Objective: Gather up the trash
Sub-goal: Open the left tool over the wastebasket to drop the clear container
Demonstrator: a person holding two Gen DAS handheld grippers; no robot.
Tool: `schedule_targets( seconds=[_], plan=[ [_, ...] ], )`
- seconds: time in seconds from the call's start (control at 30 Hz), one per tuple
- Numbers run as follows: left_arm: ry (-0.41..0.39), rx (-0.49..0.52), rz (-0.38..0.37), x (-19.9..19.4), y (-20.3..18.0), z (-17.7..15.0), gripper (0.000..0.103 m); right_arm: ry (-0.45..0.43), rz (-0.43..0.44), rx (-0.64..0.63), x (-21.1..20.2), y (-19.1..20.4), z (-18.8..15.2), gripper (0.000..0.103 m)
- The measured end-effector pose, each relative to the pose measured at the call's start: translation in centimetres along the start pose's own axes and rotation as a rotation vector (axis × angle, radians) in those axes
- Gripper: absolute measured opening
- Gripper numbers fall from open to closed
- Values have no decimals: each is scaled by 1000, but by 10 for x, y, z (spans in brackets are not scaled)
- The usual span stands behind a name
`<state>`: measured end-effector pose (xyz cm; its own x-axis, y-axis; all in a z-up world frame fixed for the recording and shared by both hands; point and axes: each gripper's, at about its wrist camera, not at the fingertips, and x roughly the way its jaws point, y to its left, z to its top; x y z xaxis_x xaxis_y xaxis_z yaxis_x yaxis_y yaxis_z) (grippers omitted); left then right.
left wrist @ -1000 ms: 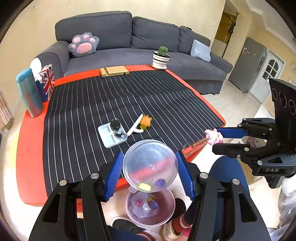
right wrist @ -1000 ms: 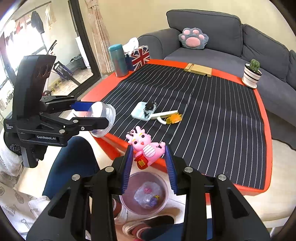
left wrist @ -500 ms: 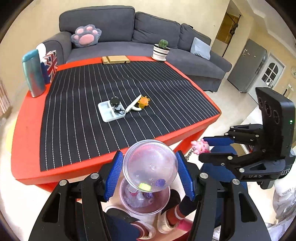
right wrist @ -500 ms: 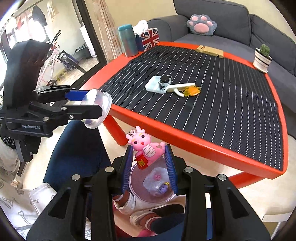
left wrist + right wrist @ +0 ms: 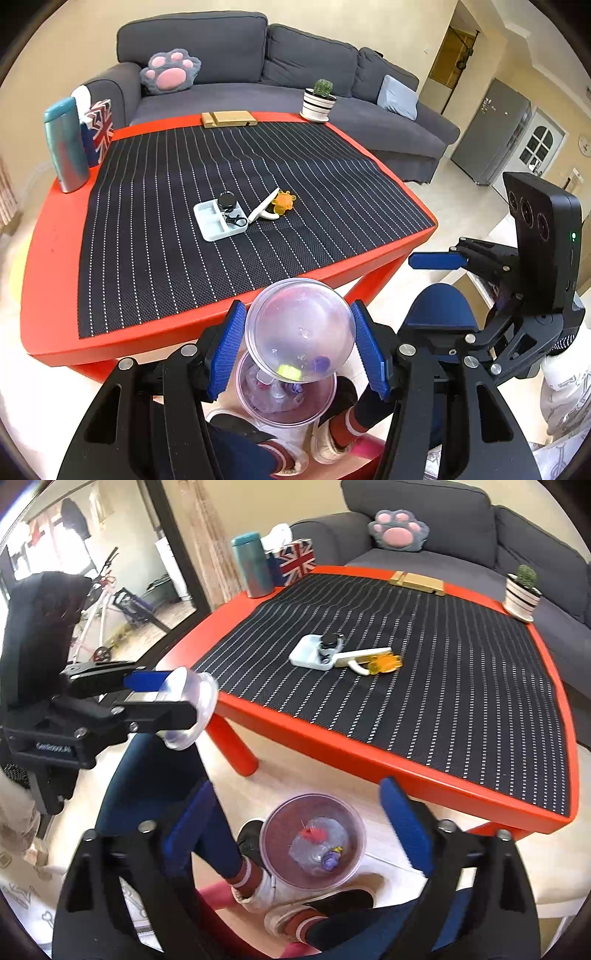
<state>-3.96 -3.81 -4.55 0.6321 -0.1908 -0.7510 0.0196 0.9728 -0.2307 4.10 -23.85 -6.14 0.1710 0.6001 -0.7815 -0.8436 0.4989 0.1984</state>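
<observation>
Right wrist: right tongs (image 5: 308, 829) just sprung wide, empty, above bin (image 5: 312, 843); left tongs (image 5: 297, 341) clamp clear lid (image 5: 299, 328) — probably.

A low red table (image 5: 48, 295) is covered by a black mat with white stripes (image 5: 221, 192). At the table's far left corner stand a teal cylindrical flask (image 5: 64, 146) and a Union Jack tissue box (image 5: 98, 131). At its far right corner sits a small cactus in a striped white pot (image 5: 319, 99). Behind the table, a dark grey fabric sofa (image 5: 229, 48) holds a paw-shaped pink and grey cushion (image 5: 170, 70).
</observation>
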Motion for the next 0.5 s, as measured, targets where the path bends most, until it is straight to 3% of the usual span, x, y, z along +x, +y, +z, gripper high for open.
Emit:
schedule_targets(
  seconds=[0.5],
  plan=[
    [15,25,-11,3,-10,0,57,-27,-24,46,-13,-11,2,95]
  ],
)
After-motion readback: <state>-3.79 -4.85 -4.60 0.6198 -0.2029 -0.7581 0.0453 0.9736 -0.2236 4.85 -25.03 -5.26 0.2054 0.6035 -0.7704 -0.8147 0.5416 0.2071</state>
